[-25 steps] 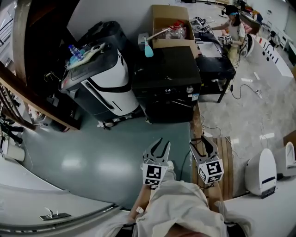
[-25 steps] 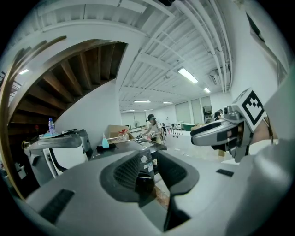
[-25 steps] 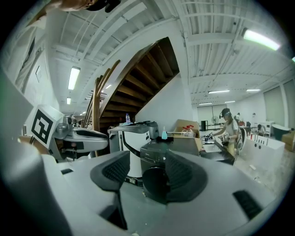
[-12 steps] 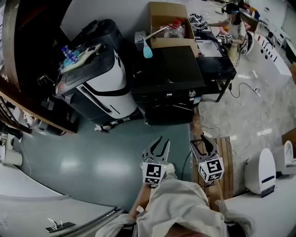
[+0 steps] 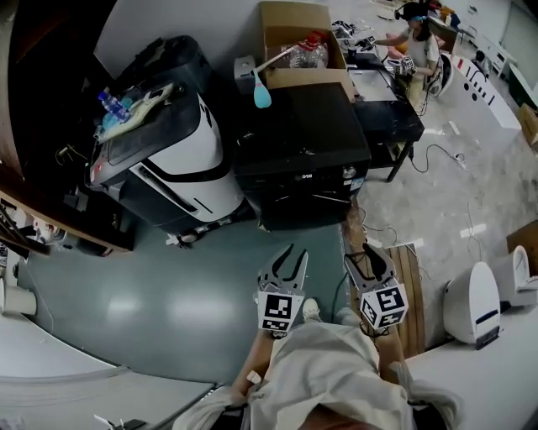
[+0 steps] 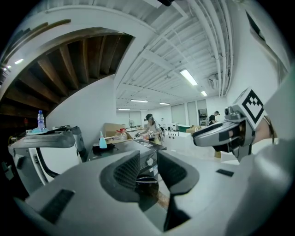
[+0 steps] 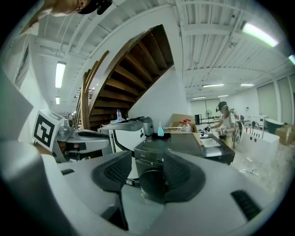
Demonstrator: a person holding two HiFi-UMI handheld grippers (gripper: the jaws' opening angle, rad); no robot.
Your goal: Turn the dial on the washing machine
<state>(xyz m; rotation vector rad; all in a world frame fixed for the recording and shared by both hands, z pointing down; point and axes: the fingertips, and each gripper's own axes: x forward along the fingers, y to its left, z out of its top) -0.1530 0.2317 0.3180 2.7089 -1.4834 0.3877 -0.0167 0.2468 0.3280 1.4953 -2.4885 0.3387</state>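
Facing the black front-loading washing machine (image 5: 303,159), its small silver dial (image 5: 347,172) well ahead of my fingers, I hold the left gripper (image 5: 296,252) spread and empty, while the right gripper (image 5: 370,254) has just been closing to a narrow, empty gap, likely readying a pinch.

1. The washing machine (image 5: 303,138) had a dark, smooth casing with a slight sheen on its top. Its dial (image 5: 344,171) looked like bright metal.
2. The floor (image 5: 168,285) was smooth and grey-green, glossy enough to mirror the ceiling lights.
3. The box (image 5: 290,25) on the far side was matt brown cardboard.
4. The boards (image 5: 410,281) on the floor to the right were bare wood.
5. The left tool (image 5: 290,262) was matt grey plastic, and its pads (image 6: 126,171) were finely ribbed.
6. The person's garment (image 5: 328,378) was pale, creased cloth.
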